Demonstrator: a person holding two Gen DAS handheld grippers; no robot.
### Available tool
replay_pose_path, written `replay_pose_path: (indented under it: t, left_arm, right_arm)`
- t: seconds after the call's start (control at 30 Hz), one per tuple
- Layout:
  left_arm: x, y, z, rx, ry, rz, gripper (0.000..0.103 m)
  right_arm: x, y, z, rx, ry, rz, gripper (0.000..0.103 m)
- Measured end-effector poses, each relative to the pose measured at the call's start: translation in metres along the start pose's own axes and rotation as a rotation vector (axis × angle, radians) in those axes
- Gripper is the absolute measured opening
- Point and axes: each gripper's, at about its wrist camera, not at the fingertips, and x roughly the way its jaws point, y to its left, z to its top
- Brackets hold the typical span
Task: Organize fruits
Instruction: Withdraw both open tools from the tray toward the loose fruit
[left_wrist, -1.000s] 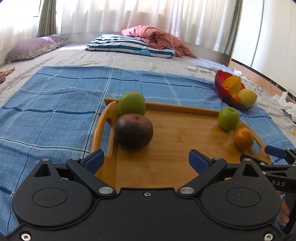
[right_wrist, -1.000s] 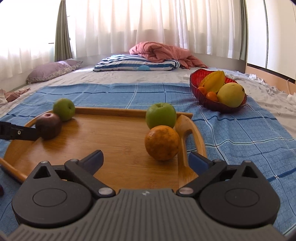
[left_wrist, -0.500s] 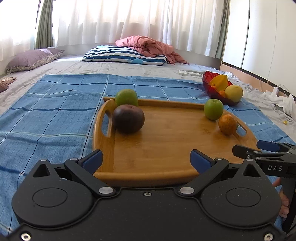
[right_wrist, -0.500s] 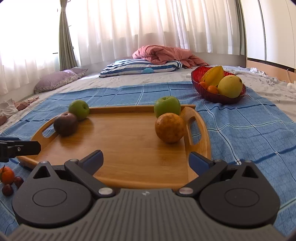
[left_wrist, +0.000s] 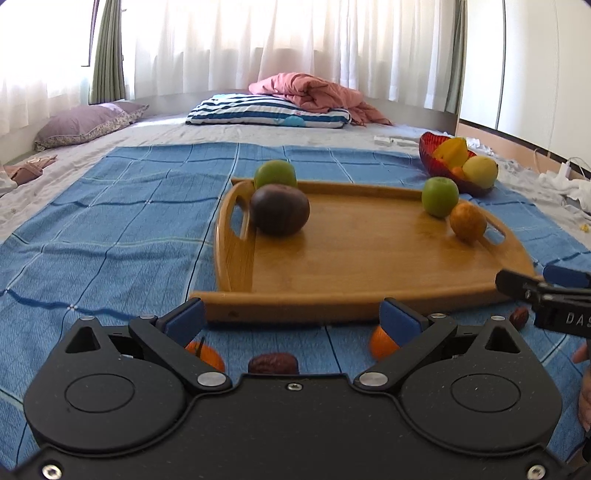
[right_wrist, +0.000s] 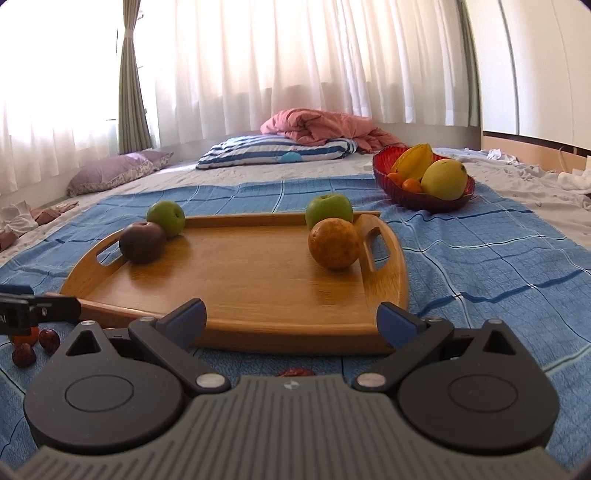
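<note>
Sunlit white curtains hang behind a bed spread with a blue checked blanket (left_wrist: 110, 229). On it sits a wooden tray (right_wrist: 240, 280) holding a dark plum (right_wrist: 142, 242) touching a green apple (right_wrist: 166, 218) at one end, and another green apple (right_wrist: 328, 211) behind an orange (right_wrist: 334, 243) at the other. Small oranges and red dates (left_wrist: 272, 363) lie on the blanket just before the tray. Both claws, the left gripper (left_wrist: 291, 319) and the right gripper (right_wrist: 291, 317), gape wide, holding nothing. Well beyond the tray, a red bowl (right_wrist: 413, 199) holds more fruit.
</note>
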Motion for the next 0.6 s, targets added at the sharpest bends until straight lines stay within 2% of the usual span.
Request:
replay_pose_path:
  t: [0.17,0.6]
  left_arm:
    - [-0.004,-0.002,-0.007,0.016,-0.005,0.010,0.101]
    - [-0.024,-0.007,-0.022,0.054,-0.055,0.034,0.101]
  right_arm:
    - [-0.005,-0.001,-0.006,0.014,-0.040,-0.021,0.103]
    - [-0.010,-0.003,-0.019,0.050,-0.048,-0.039,0.103]
